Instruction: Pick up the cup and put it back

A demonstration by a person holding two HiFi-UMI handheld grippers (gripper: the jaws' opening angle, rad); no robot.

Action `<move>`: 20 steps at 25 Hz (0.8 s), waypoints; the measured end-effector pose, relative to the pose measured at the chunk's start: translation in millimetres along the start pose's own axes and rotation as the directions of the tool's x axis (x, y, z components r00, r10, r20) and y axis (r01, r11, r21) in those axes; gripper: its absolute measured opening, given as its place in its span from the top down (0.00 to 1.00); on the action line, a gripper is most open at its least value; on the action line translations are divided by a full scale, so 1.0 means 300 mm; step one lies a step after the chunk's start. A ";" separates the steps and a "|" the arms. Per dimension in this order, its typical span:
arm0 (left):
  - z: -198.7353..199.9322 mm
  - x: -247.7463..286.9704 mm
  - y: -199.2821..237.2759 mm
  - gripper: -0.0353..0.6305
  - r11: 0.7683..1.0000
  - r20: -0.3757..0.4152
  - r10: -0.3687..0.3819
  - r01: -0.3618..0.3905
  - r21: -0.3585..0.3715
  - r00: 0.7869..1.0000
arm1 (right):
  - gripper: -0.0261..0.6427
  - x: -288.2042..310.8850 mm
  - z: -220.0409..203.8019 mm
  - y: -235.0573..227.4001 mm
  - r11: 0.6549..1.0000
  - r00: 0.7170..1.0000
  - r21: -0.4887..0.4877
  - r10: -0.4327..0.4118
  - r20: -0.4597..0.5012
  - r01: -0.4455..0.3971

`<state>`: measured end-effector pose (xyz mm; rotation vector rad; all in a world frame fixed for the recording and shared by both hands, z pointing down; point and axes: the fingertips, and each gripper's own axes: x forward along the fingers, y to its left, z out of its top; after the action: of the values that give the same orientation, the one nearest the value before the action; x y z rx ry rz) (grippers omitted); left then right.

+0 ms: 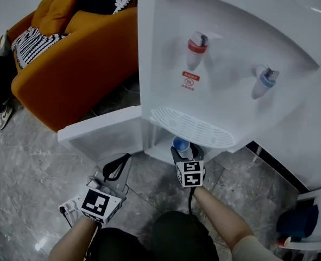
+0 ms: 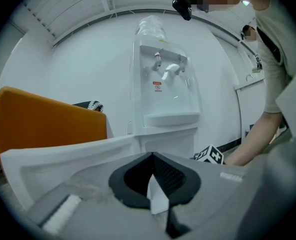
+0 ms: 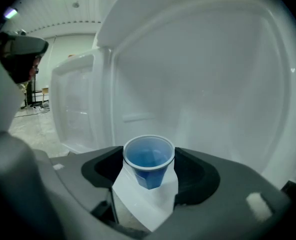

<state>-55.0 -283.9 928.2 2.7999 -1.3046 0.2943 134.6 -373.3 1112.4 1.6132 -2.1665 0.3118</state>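
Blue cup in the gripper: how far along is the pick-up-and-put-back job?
Done: the right gripper is inside the lower compartment of the water dispenser, jaws closed on the blue cup. In hand: the pick-up; I cannot tell whether the cup is lifted yet. Left: setting it back and letting go. The left gripper is shut and empty.

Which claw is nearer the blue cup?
Right. The right claw has the blue cup between its jaws in the dispenser's cabinet; the left claw sits apart, by the open door.
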 end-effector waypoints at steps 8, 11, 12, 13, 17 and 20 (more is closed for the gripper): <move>0.170 -0.109 0.022 0.94 1.000 -0.038 0.015 -0.014 0.013 0.999 | 0.48 -0.269 0.217 0.138 0.987 0.990 -0.080 0.140 -0.009 -0.140; 0.291 -0.169 0.007 0.94 1.000 -0.055 0.019 -0.018 0.010 0.998 | 0.48 -0.392 0.297 0.185 0.976 0.980 -0.095 0.193 -0.050 -0.197; 0.337 -0.189 0.000 0.94 1.000 -0.061 0.019 -0.018 0.009 0.998 | 0.48 -0.433 0.325 0.195 0.973 0.977 -0.095 0.205 -0.066 -0.211; 0.385 -0.210 -0.005 0.94 1.000 -0.068 0.018 -0.018 0.005 0.998 | 0.48 -0.473 0.355 0.203 0.971 0.973 -0.092 0.216 -0.080 -0.223; 0.584 -0.288 -0.002 0.94 0.999 -0.095 0.030 -0.032 -0.011 0.995 | 0.48 -0.618 0.506 0.229 0.966 0.963 -0.071 0.240 -0.125 -0.250; 0.743 -0.340 0.003 0.94 0.999 -0.115 0.048 -0.051 -0.017 0.992 | 0.48 -0.726 0.661 0.244 0.962 0.956 -0.045 0.262 -0.134 -0.270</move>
<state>-85.4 -233.2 690.4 2.6929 -1.3452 0.4337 78.0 -247.4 842.0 1.2321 -2.2708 0.4106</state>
